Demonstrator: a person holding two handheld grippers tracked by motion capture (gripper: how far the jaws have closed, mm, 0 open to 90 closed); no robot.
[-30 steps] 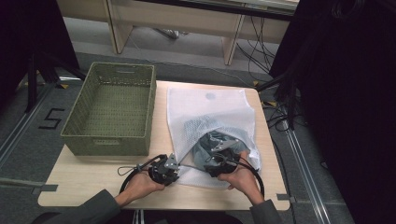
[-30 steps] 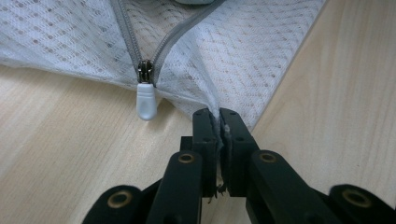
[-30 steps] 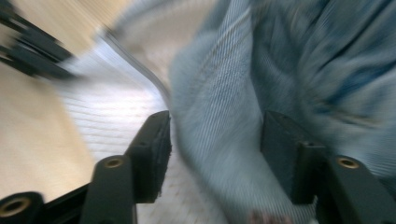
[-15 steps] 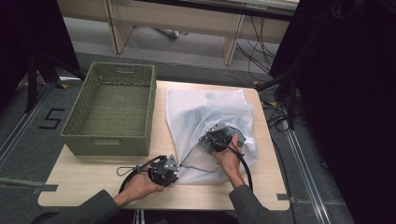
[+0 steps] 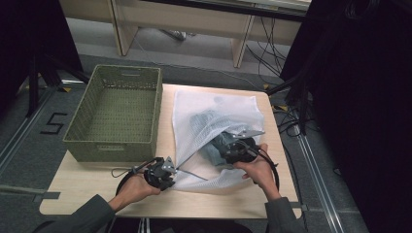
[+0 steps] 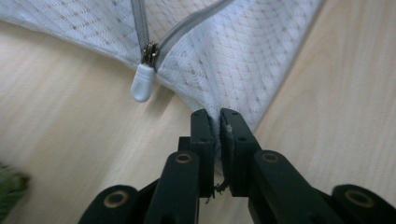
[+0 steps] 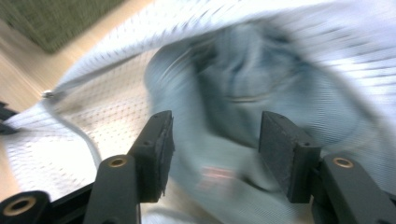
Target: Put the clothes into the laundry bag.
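The left gripper (image 6: 219,123) pinches the corner of the white mesh zippered laundry bag (image 5: 204,111) near the table's front edge, holding its mouth taut. The right gripper (image 7: 215,140), jaws spread, sits inside the opening at the grey-blue folded cloth garment (image 7: 243,84). Judgement: keep the corner pinned and close fully on a thick fold before pulling. The green woven rectangular basket (image 5: 82,145) at the table's left edge holds nothing.

Soft, even overhead light brightens the wooden table (image 5: 233,204) in the high view, while the surroundings from 12 to 3 o'clock fall into deep shadow. The left gripper view is sharp with mild glare. The right gripper view is heavily motion-blurred, especially toward 12 o'clock.
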